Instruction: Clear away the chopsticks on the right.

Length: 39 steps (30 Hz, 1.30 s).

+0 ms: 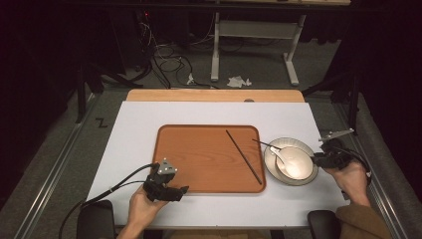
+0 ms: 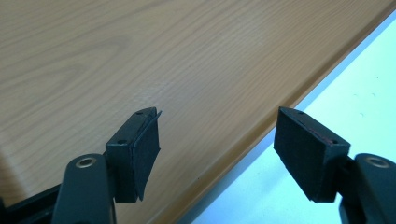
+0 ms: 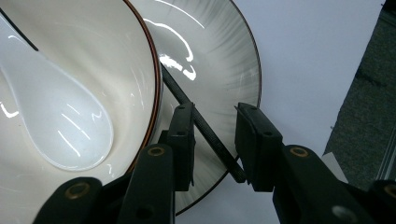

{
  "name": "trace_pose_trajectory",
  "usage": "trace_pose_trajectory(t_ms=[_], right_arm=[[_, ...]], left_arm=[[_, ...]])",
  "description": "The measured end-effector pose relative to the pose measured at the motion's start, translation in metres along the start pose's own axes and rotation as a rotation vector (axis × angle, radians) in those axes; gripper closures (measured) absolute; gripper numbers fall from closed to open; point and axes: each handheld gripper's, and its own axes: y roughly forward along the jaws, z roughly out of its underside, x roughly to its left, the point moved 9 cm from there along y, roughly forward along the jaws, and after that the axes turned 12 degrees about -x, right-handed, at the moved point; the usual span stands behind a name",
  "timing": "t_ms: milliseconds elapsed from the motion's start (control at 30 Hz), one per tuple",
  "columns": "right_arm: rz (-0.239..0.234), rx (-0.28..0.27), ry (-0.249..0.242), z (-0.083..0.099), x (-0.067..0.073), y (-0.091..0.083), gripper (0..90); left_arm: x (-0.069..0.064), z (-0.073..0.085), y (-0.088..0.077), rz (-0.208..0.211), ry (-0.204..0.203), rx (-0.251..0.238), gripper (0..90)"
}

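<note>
- My right gripper (image 3: 214, 140) sat low over the right rim of the grey-streaked plate (image 3: 224, 70), at the right side of the table (image 1: 139, 129); its jaws stood about half open, with a dark chopstick (image 3: 205, 128) running slantwise between them.
- I could not tell whether the pads pressed on that chopstick; it passed close by the left pad, while a gap showed before the right one; its near end lay at the plate's edge, just over the white surface.
- A cream bowl (image 3: 93, 56) with a brown rim sat on the plate; a white ceramic spoon (image 3: 56, 126) lay inside it; the chopstick ran up under the bowl's rim and out of sight.
- In the high view the right gripper (image 1: 328, 158) sat at the plate's right edge, with my right hand (image 1: 354, 181) behind it; the bowl (image 1: 297, 162) and spoon (image 1: 279, 154) showed there too.
- My left gripper (image 2: 217, 149) hung over the near edge of the wooden tray (image 2: 140, 56); its jaws stood wide apart and had hold of nothing; one pad was over the wood, the other over the white table.
- In the high view the left gripper (image 1: 180, 191) rested at the tray's near left edge.
- A second chopstick (image 1: 244, 156) lay slantwise on the tray (image 1: 199, 164), in its right half, well apart from both grippers.
</note>
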Motion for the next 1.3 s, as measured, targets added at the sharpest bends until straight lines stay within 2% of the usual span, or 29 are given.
trace_pose_trajectory(t_ms=[200, 700, 867, 967, 1033, 1167, 1300], right_arm=[[0.0, 0.021, -0.019, 0.003, 0.001, 0.007, 70.4], [0.007, 0.013, -0.011, 0.006, -0.003, 0.008, 84.9], [0.0, 0.006, -0.003, 0.006, -0.004, 0.008, 85.5], [0.017, -0.008, -0.005, 0.004, -0.005, 0.006, 85.9], [0.014, -0.03, -0.002, 0.001, -0.005, 0.004, 86.0], [0.06, -0.112, 0.002, -0.011, -0.006, -0.008, 86.2], [0.059, -0.191, -0.001, -0.024, 0.0, -0.02, 86.2]], left_arm=[[-0.001, 0.001, 0.0, 0.007, 0.0, 0.005, 30.9], [-0.001, 0.0, 0.001, 0.008, -0.004, 0.002, 30.9], [-0.001, 0.0, 0.0, 0.005, 0.003, 0.001, 30.9], [-0.001, 0.0, 0.0, 0.008, -0.002, 0.005, 30.9], [-0.001, 0.0, 0.001, 0.008, -0.005, 0.004, 30.9], [0.0, 0.0, 0.0, 0.005, 0.001, 0.002, 30.9], [-0.001, 0.0, 0.001, 0.008, -0.004, 0.005, 30.9]])
